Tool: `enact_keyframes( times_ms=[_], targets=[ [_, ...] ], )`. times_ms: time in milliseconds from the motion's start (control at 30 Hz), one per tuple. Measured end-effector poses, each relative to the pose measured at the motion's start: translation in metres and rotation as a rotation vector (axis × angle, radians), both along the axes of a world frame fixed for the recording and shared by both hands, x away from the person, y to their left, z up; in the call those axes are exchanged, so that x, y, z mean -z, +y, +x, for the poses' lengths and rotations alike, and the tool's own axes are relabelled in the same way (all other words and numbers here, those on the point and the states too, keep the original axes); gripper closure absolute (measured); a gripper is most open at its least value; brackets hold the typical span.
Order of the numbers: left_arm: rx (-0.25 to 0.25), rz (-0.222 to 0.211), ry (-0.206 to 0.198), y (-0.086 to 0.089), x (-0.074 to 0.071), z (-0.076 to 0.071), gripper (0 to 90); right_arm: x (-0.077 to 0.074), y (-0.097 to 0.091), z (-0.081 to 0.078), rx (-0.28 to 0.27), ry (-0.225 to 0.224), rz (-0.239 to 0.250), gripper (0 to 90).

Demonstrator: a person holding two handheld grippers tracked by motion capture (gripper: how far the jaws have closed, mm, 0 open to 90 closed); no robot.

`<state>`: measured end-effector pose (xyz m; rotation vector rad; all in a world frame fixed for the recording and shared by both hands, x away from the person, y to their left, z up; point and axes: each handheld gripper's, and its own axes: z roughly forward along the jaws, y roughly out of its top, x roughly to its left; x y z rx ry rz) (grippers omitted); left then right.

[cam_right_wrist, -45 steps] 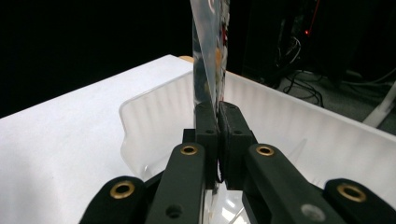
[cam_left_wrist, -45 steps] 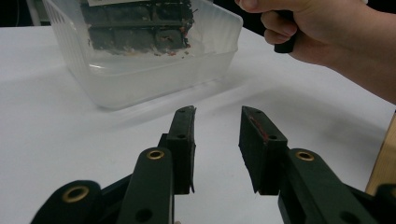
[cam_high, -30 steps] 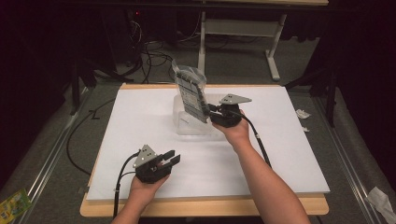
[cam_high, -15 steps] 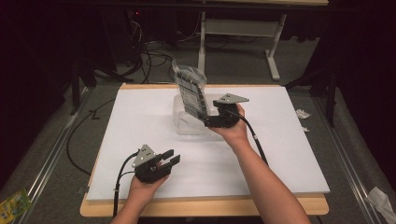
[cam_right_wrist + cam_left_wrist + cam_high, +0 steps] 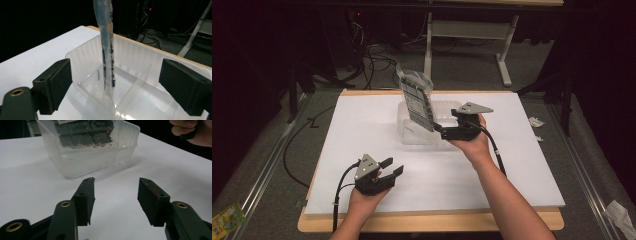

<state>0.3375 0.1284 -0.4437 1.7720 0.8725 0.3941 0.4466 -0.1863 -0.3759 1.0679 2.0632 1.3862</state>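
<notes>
a clear packet of dark squares stands on edge in a clear plastic tub at centre frame of the high view, upper half leaning toward the upper left. the right gripper, its fingers just spread wide, sits released beside the tub, the packet between them untouched. the left gripper, lower left on the white tabletop, has also just been opening and is empty. unsupported, the tall packet could topple over the rim or tip the light tub.
</notes>
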Motion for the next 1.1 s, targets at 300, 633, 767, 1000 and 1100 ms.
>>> enact_keyframes(
  times_ms=[300, 633, 767, 1000, 1100],
  targets=[
    [-0.078, 0.077, -0.035, 0.005, -0.002, 0.001, 40.0, -0.003, -0.029, -0.022, 0.026, 0.001, 0.002, 6.4],
    [-0.145, 0.137, -0.029, 0.017, -0.003, 0.004, 35.5, 0.000, -0.074, -0.057, 0.069, 0.001, -0.003, 2.4],
    [-0.136, 0.175, -0.012, 0.023, -0.002, 0.002, 34.0, 0.004, -0.097, -0.078, 0.097, 0.000, -0.016, 1.2],
    [-0.151, 0.199, 0.011, 0.049, 0.001, -0.010, 30.7, 0.016, -0.150, -0.130, 0.174, 0.006, -0.017, 0.4],
    [-0.152, 0.168, 0.029, 0.064, 0.003, -0.019, 26.8, 0.026, -0.174, -0.154, 0.231, -0.004, -0.002, 0.5]
  ],
)
